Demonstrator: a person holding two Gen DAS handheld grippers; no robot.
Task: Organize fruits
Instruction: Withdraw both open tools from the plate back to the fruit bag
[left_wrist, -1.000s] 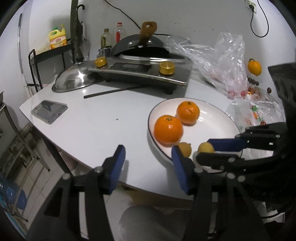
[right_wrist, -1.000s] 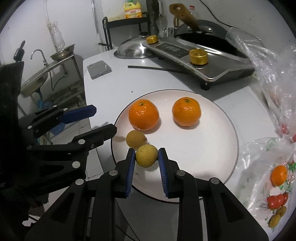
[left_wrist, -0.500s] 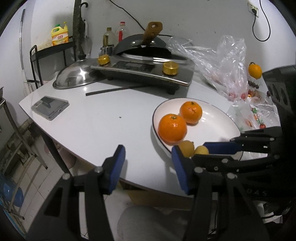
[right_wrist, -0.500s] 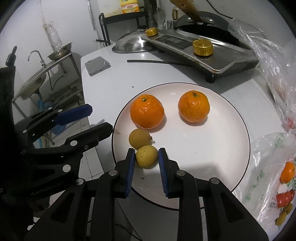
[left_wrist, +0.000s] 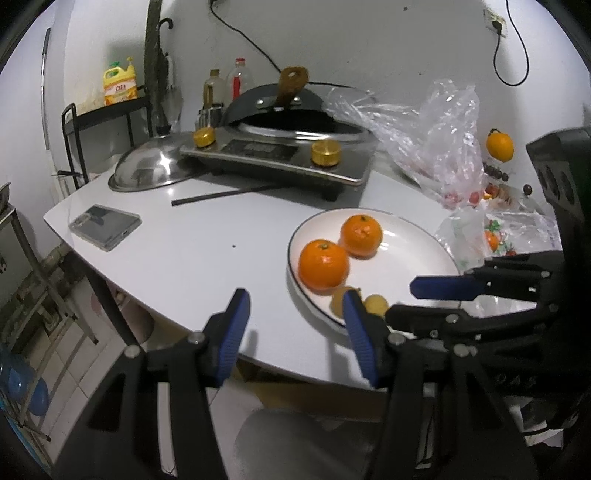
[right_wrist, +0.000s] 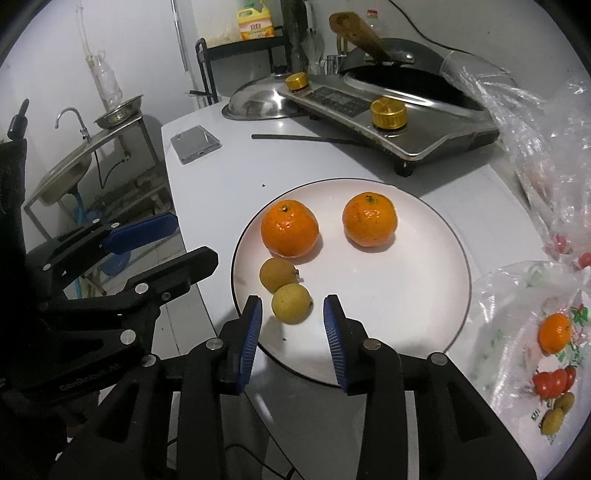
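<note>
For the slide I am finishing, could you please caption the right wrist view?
Right gripper open beside a small yellow fruit resting on the white plate with two oranges.

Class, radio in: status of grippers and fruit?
Right gripper open, small yellow fruit released on plate. Left gripper open, empty. Nothing obstructing.

right gripper (right_wrist: 293, 321): my jaws spread wide, blue pads facing each other, gripping nothing | left gripper (left_wrist: 293, 332): my jaws spread wide too, gripping nothing, held level | the right one sits just beside my left.
</note>
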